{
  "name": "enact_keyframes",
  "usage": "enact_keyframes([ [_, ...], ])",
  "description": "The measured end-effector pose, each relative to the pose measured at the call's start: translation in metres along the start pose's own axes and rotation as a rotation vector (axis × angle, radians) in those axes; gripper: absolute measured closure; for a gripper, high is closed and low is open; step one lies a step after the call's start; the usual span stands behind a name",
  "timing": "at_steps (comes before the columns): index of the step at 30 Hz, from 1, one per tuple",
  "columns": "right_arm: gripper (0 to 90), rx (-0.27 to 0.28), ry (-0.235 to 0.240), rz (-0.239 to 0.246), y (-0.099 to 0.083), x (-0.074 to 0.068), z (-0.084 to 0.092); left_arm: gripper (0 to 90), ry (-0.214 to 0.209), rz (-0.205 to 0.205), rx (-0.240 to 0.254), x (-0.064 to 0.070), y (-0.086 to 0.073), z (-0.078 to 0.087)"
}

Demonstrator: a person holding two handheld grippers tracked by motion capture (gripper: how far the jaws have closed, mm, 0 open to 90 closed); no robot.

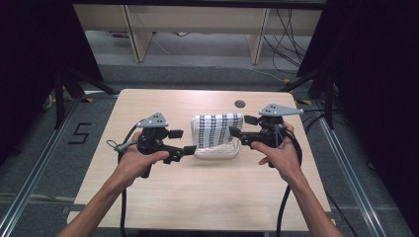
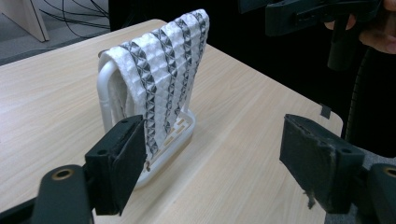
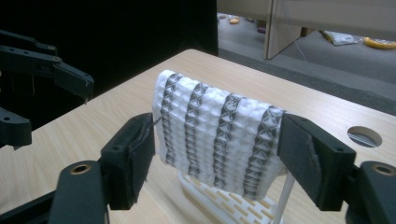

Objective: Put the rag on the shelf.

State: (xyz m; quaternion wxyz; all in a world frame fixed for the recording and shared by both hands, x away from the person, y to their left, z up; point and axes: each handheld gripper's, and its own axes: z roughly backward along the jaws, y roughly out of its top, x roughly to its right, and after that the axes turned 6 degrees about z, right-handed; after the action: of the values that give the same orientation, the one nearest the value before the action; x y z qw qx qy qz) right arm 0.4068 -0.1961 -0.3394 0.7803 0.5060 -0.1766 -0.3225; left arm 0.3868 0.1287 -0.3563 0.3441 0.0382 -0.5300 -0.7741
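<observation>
High view: a white waffle-weave cloth with dark grey stripes (image 1: 216, 129) hangs draped over a white plastic rack with a slotted base (image 1: 217, 152), which stands near the middle of the light wooden table (image 1: 163, 197), a little toward twelve o'clock from centre. The left hand-held gripper (image 1: 187, 142) sits at about nine o'clock from the rack, its jaws pointing toward it with the lower jaw tip just beside the rack's base. The right hand-held gripper (image 1: 242, 126) comes in from three o'clock, its jaws spread at the cloth's right edge. In the left gripper view, the left hand-held gripper (image 2: 212, 161) stands wide open with nothing between its pads; the cloth (image 2: 161, 79) and rack (image 2: 108, 88) lie ahead at about eleven o'clock, close by the left-hand jaw. In the right gripper view, the right hand-held gripper (image 3: 215, 158) is also open, its jaws set either side of the hanging cloth (image 3: 212, 130), the pads close to the fabric's edges without squeezing it; whether they brush the fabric cannot be told. The rack's slotted base (image 3: 224, 203) shows below the cloth. A round cable hole (image 1: 240, 103) lies in the table at one o'clock from the rack.
</observation>
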Motion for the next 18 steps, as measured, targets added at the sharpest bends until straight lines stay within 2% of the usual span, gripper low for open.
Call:
enact_keyframes([
  [1, 27.0, 0.015, 0.003, 0.017, -0.001, 0.001, -0.001, 21.5, 0.003, -0.001, -0.003, 0.001, -0.001, 0.001],
  [2, 26.9, 0.011, 0.005, 0.015, -0.002, 0.000, 0.000, 20.8, -0.004, -0.007, 0.006, 0.001, -0.002, 0.001],
  [4, 26.6, 0.013, 0.004, 0.000, -0.005, -0.001, 0.001, 20.5, -0.003, -0.015, -0.009, 0.003, -0.005, 0.002],
  [5, 26.5, 0.012, 0.007, 0.008, -0.006, 0.000, 0.001, 20.2, -0.006, -0.016, -0.008, 0.004, -0.007, 0.002],
  [6, 26.5, 0.012, 0.011, -0.012, -0.009, -0.001, 0.001, 19.8, -0.019, -0.019, -0.004, 0.003, -0.009, 0.002],
  [8, 26.5, 0.024, 0.014, 0.015, -0.012, 0.001, 0.001, 19.6, -0.007, -0.023, -0.013, 0.006, -0.012, 0.002],
  [10, 26.5, 0.009, 0.014, -0.012, -0.015, 0.000, 0.002, 19.6, -0.019, -0.026, -0.010, 0.008, -0.015, 0.001],
  [13, 26.6, 0.016, 0.009, -0.016, -0.020, -0.002, 0.004, 19.6, -0.010, -0.042, -0.015, 0.010, -0.019, 0.001],
  [16, 26.8, 0.020, 0.019, -0.003, -0.024, -0.004, 0.007, 19.6, -0.018, -0.033, -0.014, 0.011, -0.026, 0.001],
  [18, 26.9, 0.020, 0.022, -0.012, -0.027, -0.006, 0.009, 19.6, -0.019, -0.033, -0.021, 0.012, -0.030, 0.001],
])
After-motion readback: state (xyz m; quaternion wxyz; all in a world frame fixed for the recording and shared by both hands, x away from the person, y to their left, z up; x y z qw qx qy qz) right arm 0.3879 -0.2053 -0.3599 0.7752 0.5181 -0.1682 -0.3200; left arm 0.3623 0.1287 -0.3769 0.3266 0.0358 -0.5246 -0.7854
